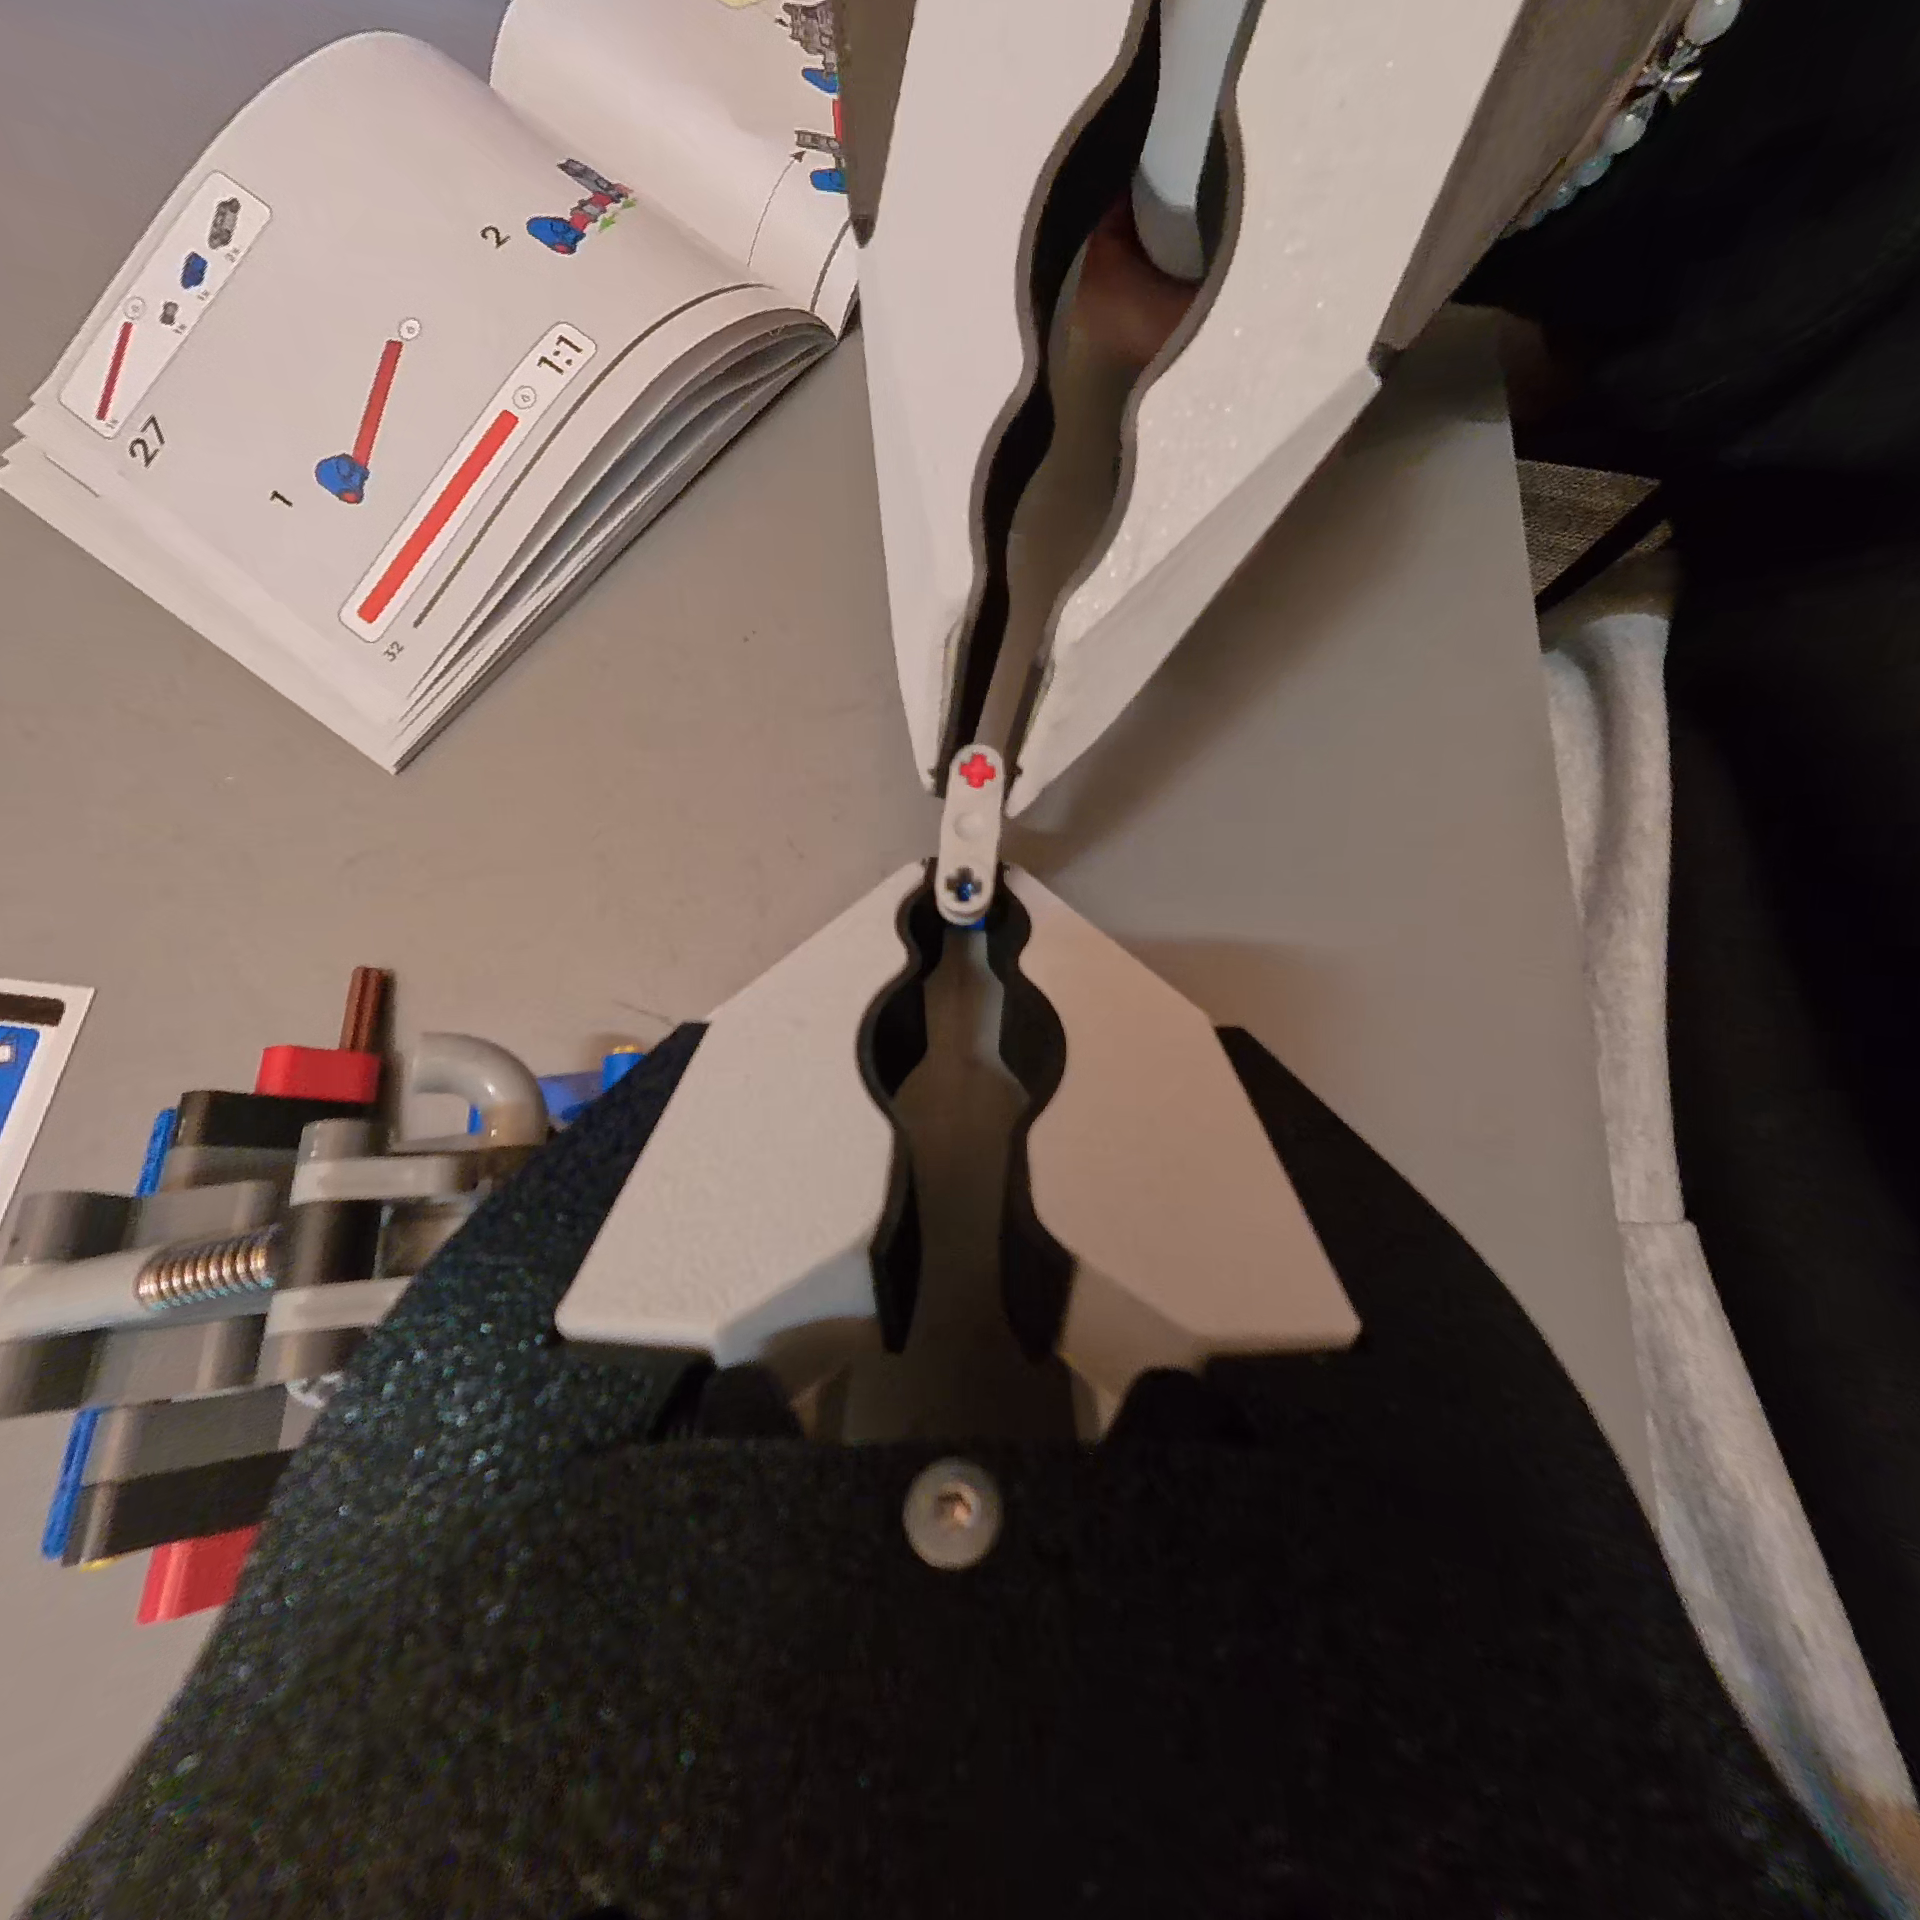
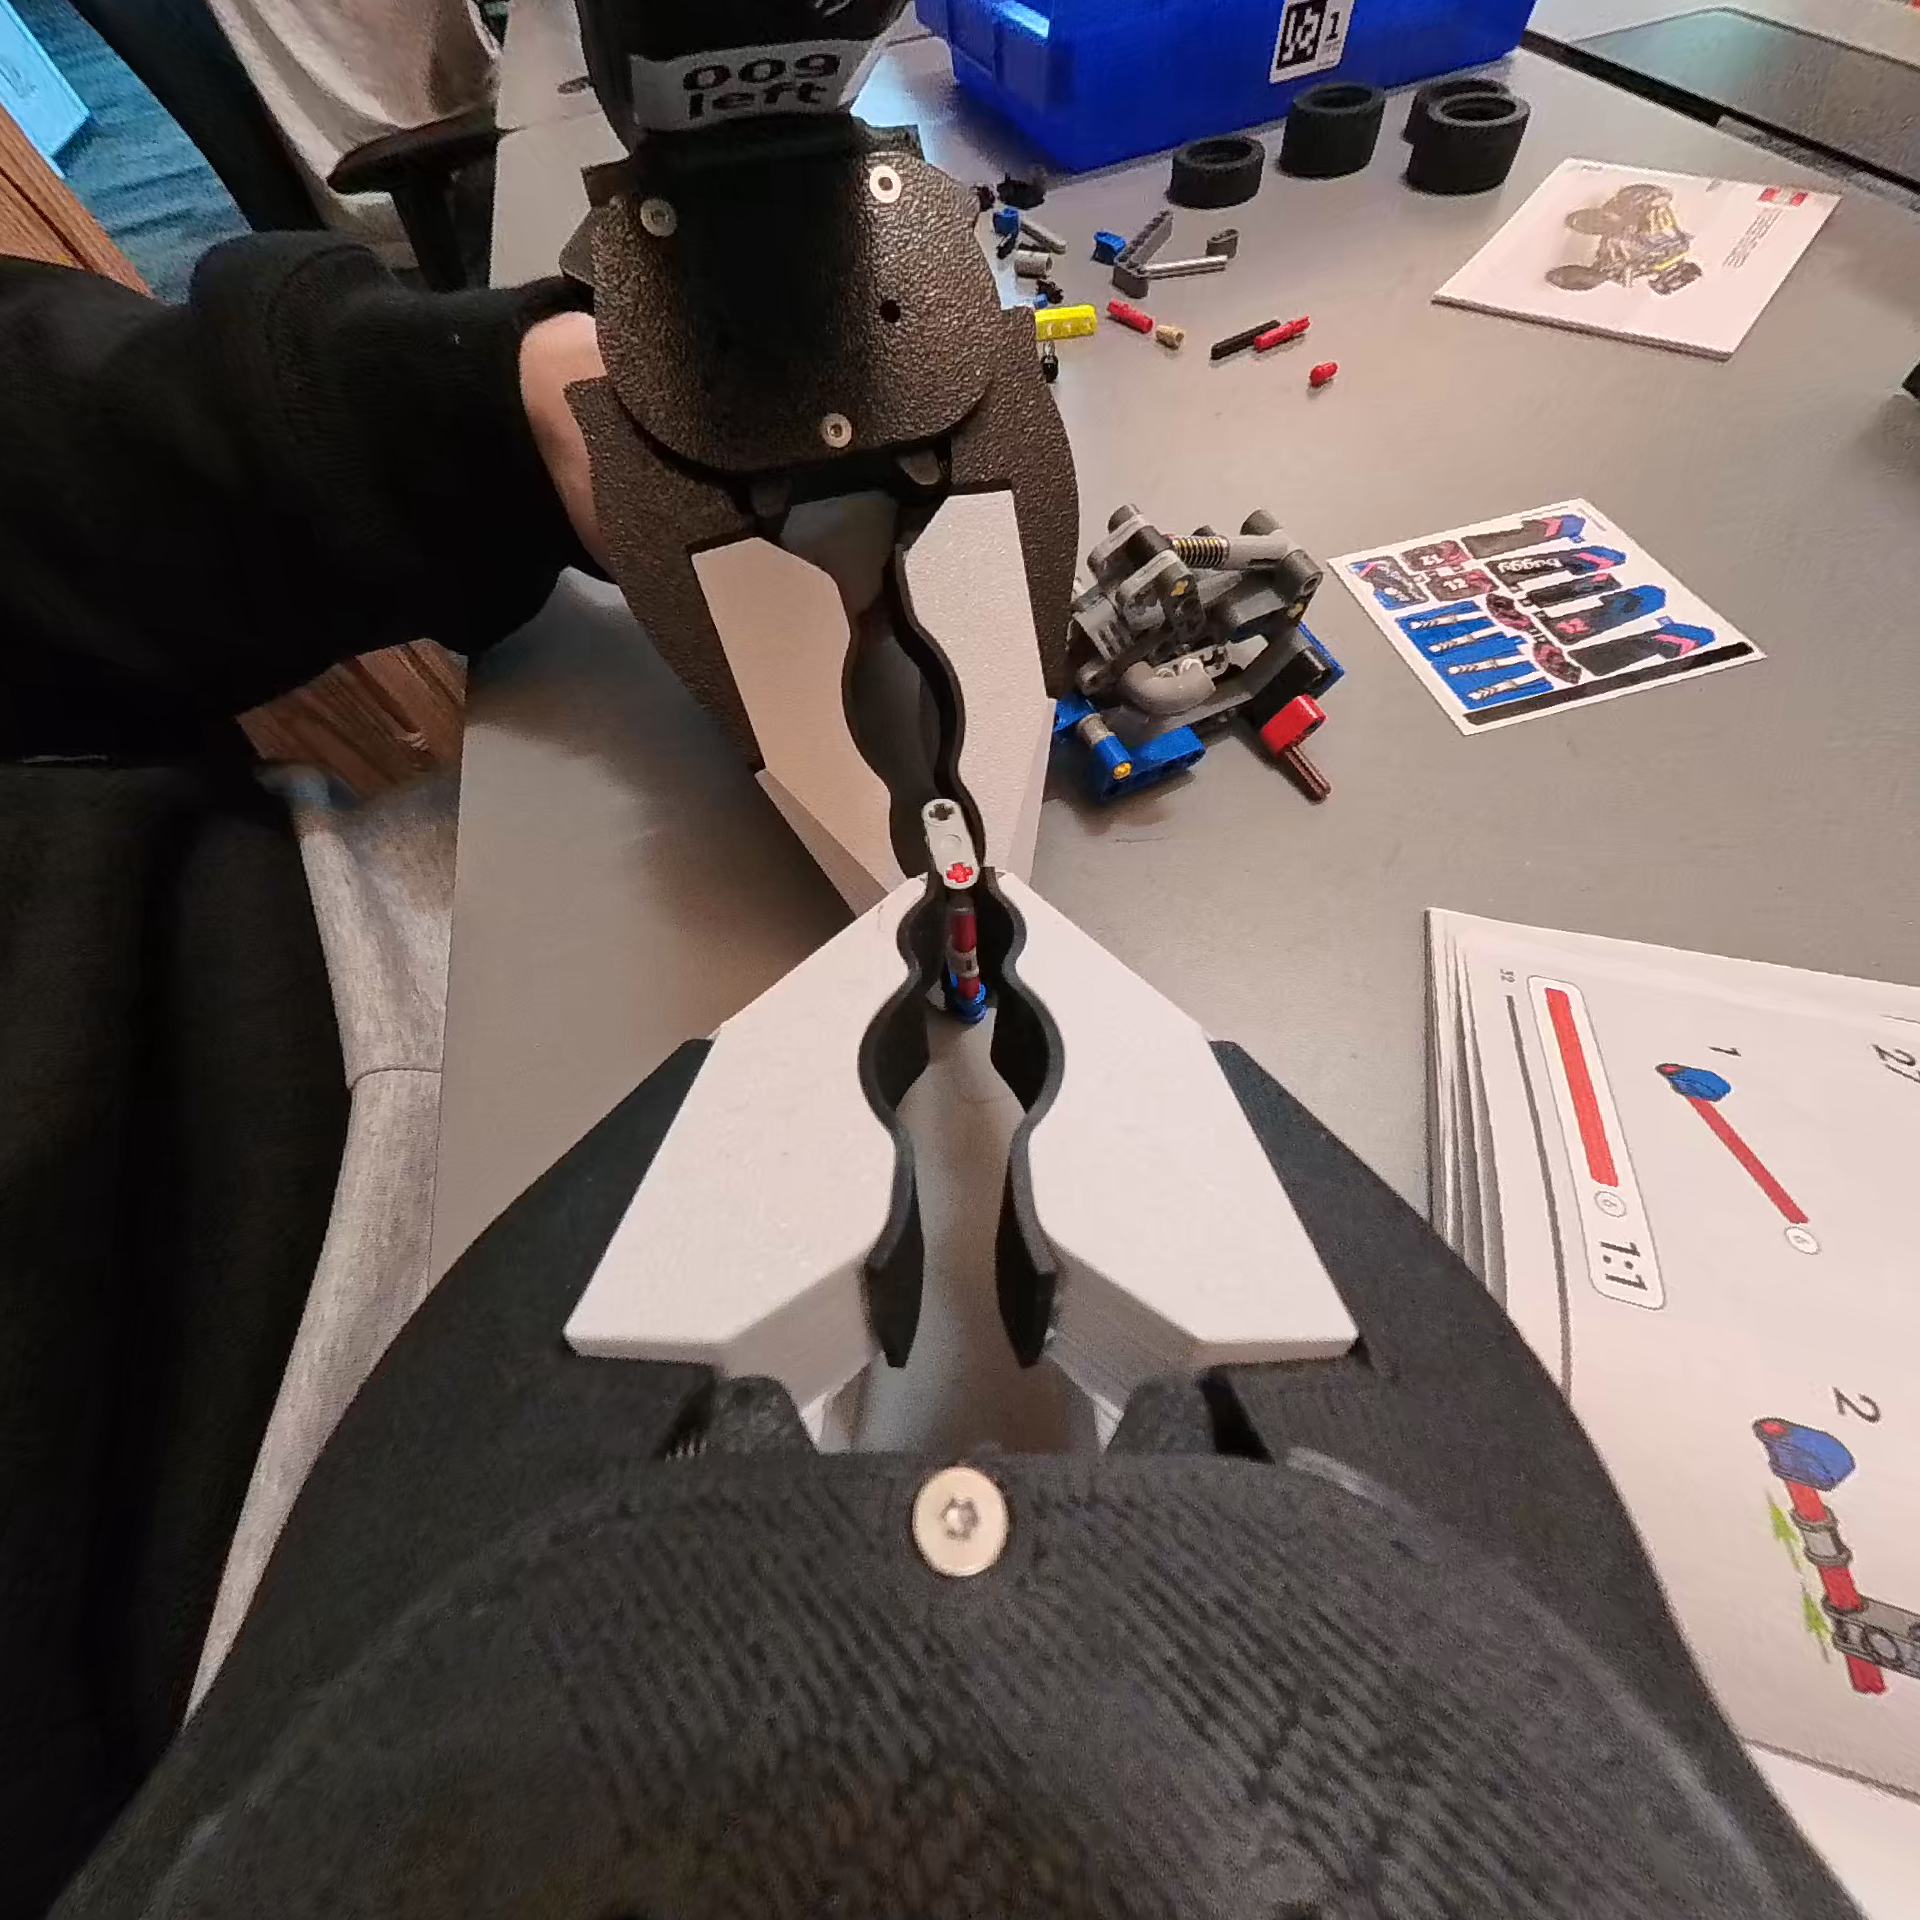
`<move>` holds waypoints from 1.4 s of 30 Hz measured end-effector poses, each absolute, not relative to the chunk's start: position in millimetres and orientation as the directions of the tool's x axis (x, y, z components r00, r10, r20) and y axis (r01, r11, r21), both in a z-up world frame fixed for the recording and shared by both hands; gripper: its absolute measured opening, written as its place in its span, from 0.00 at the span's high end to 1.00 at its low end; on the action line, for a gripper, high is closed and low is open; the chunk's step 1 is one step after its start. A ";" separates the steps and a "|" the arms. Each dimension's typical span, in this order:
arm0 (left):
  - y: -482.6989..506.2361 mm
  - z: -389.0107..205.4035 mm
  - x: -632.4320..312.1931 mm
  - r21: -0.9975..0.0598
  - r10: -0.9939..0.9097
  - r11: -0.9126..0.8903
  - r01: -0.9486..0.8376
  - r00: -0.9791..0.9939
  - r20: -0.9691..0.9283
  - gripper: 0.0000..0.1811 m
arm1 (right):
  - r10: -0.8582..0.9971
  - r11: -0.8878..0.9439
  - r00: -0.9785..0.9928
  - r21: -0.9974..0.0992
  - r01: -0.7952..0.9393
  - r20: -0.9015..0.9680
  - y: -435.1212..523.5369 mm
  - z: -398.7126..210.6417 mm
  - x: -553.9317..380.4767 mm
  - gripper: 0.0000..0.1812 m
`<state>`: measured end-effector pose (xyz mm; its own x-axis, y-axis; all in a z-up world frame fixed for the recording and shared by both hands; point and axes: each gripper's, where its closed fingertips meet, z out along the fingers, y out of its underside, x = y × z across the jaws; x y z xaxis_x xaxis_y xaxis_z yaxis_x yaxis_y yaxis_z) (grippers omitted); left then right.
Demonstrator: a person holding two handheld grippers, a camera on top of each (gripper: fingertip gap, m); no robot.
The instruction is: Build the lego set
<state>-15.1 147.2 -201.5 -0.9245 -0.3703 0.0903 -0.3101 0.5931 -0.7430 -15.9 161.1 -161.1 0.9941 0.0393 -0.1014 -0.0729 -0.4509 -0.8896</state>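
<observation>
While both tools pinch shut | left tool (image 1: 971, 904): grey liftarm (image 1: 974, 831) | right tool (image 2: 961, 899): red axle (image 2: 962, 935) | risk: misaligned push pops axle free

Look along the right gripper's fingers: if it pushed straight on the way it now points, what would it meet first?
The right gripper holds a red axle carrying a small white three-hole beam. Straight ahead, almost tip to tip, is the left gripper, apparently pinching that beam's far end; depth is uncertain.
</observation>
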 end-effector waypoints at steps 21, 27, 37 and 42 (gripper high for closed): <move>149.4 -190.5 -14.8 -0.789 -0.377 0.560 -0.254 -0.926 0.030 0.92 | 0.007 -0.453 0.995 -0.888 -0.085 -0.098 160.1 -161.7 -12.5 0.97; 161.6 -163.0 -15.1 -0.841 -0.414 0.521 -0.145 -0.905 -0.100 0.90 | 0.004 -0.451 0.995 -0.888 -0.088 -0.100 159.6 -161.2 -12.7 0.97; 151.2 -160.3 -14.3 -0.824 -0.351 0.552 -0.125 -0.931 -0.095 0.97 | 0.031 -0.448 0.993 -0.890 -0.088 -0.114 157.3 -159.9 -16.0 0.97; 152.5 -160.4 -13.4 -0.814 -0.355 0.569 -0.121 -0.928 -0.110 0.97 | 0.052 -0.489 0.993 -0.869 -0.067 -0.106 148.8 -166.7 -17.8 0.89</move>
